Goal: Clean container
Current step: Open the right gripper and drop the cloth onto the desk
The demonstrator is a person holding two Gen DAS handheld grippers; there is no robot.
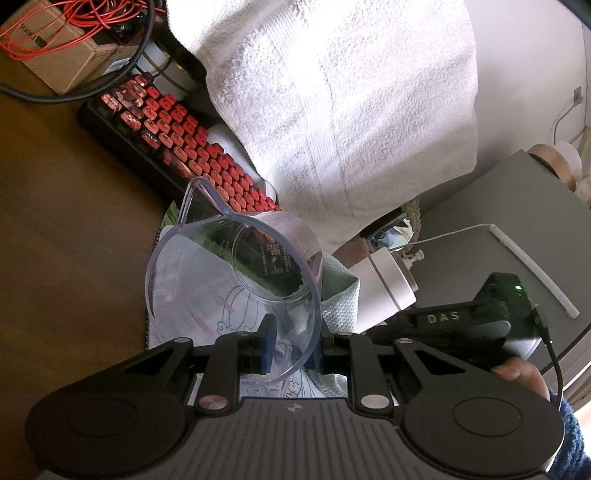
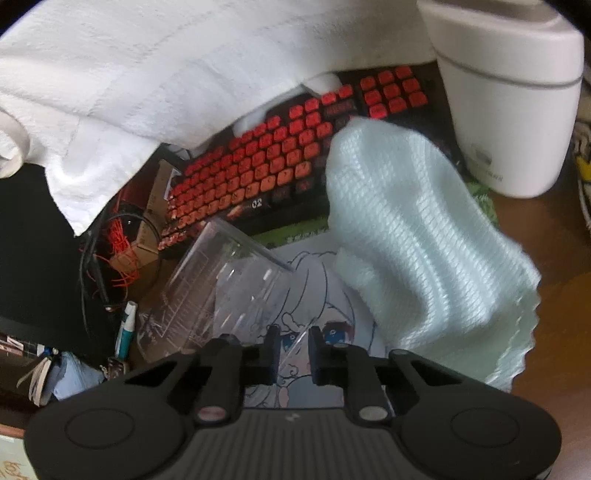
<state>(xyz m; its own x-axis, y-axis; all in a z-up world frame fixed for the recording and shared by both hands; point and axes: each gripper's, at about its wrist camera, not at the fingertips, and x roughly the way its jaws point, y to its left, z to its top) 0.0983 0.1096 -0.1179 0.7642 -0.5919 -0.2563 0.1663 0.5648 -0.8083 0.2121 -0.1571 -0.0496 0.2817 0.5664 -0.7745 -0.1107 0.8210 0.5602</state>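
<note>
A clear plastic measuring jug (image 1: 236, 280) with printed scale marks is tilted, mouth toward my left camera. My left gripper (image 1: 293, 350) is shut on its rim, one blue pad inside, one outside. In the right wrist view the jug (image 2: 207, 288) lies tilted at lower left. A pale green waffle cloth (image 2: 417, 236) hangs to the right of my right gripper (image 2: 293, 350), which is part open; its jaws look empty and whether the cloth is caught behind them is hidden. The cloth also shows behind the jug in the left wrist view (image 1: 340, 295).
A black keyboard with red keys (image 1: 192, 147) lies behind the jug. A white towel (image 1: 332, 103) hangs above it. A white appliance (image 2: 509, 96) stands at right. A drawn mat (image 2: 317, 288) covers the wooden desk (image 1: 66, 221). Cardboard box and orange wires (image 1: 55, 33) sit far left.
</note>
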